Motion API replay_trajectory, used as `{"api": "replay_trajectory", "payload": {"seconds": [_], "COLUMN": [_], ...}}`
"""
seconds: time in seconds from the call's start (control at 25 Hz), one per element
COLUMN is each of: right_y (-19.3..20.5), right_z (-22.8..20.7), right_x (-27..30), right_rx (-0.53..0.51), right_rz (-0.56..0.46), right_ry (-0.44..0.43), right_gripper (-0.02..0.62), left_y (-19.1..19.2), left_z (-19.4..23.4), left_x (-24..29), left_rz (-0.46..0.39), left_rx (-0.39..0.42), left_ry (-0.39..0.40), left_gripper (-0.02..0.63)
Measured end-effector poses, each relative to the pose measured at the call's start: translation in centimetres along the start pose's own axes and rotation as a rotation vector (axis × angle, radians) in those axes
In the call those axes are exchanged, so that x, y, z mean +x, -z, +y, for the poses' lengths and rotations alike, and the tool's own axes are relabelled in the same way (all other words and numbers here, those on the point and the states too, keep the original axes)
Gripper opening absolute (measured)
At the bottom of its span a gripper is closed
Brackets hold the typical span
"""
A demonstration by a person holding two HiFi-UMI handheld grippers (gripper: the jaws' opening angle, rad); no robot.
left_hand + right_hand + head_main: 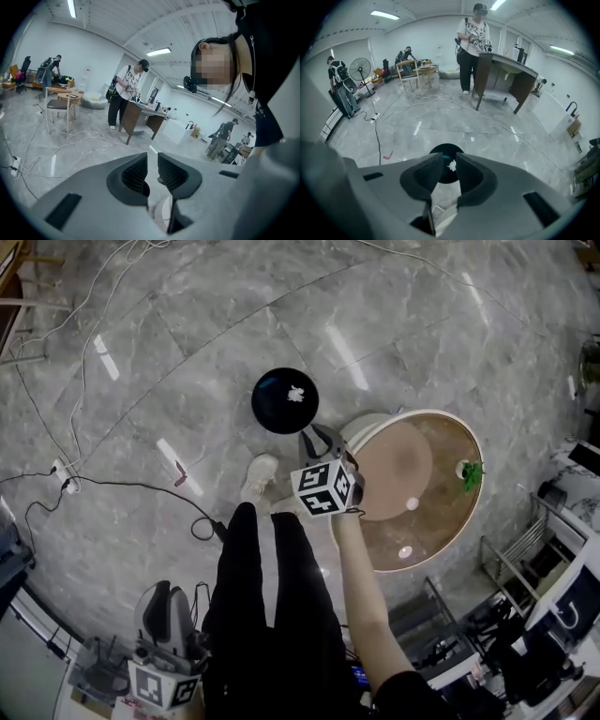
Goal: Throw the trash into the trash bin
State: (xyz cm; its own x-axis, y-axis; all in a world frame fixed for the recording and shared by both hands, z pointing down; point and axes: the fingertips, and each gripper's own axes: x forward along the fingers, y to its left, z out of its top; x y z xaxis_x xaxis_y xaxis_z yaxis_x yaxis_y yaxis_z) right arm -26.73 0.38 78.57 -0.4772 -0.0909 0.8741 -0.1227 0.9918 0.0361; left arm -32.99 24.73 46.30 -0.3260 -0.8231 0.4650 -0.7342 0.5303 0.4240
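A round black trash bin [277, 409] stands on the grey marble floor just ahead of my feet. A crumpled white scrap [296, 393] shows inside its mouth. My right gripper [322, 439] hangs just beside and above the bin's near right rim, pointing steeply down. In the right gripper view the bin [446, 149] and the scrap [451, 164] show through the gap of the right gripper [449, 159]; its jaws stand apart and touch nothing. My left gripper [169, 594] is low at the left by my leg. In its own view the left gripper [152, 161] has a narrow empty gap.
A round brown table [441, 521] stands right of the bin, with a small green thing [471, 472] on it. Cables [122, 486] and a power strip [64, 474] lie on the floor to the left. A person [474, 42] stands at a desk [508, 70] farther off.
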Motion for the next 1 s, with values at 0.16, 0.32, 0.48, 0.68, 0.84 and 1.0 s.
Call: {"api": "replay_trajectory", "payload": {"seconds": [0.16,0.32,0.48,0.68,0.84,1.0], "right_y": [0.2,0.0,0.3,1.5,3.2,5.6], "right_z": [-0.6,-2.2,-4.3,-6.8,-7.4,-6.9], "right_x": [-2.2,-7.8,-15.9,-26.6,-34.7,-43.0], "right_rx": [0.020,0.132,0.266,0.450,0.619,0.746], "right_rz": [-0.009,-0.074,-0.173,-0.301,-0.423,-0.544], "right_ry": [0.026,0.080,0.150,0.293,0.388,0.486], "right_gripper": [0.092,0.091,0.079,0.077,0.080,0.083], "left_y": [-0.2,-1.2,-2.7,-3.1,-4.4,-4.5], "left_z": [-0.2,-2.4,-8.0,-15.0,-21.6,-27.8], "left_x": [0.4,2.1,4.0,5.6,6.0,5.1], "left_rz": [-0.008,-0.020,-0.004,0.071,0.073,0.116], "left_rx": [0.000,0.020,0.056,0.181,0.234,0.327], "left_ry": [0.039,0.147,0.304,0.554,0.743,0.885], "left_gripper": [0.072,0.072,0.072,0.071,0.072,0.071]}}
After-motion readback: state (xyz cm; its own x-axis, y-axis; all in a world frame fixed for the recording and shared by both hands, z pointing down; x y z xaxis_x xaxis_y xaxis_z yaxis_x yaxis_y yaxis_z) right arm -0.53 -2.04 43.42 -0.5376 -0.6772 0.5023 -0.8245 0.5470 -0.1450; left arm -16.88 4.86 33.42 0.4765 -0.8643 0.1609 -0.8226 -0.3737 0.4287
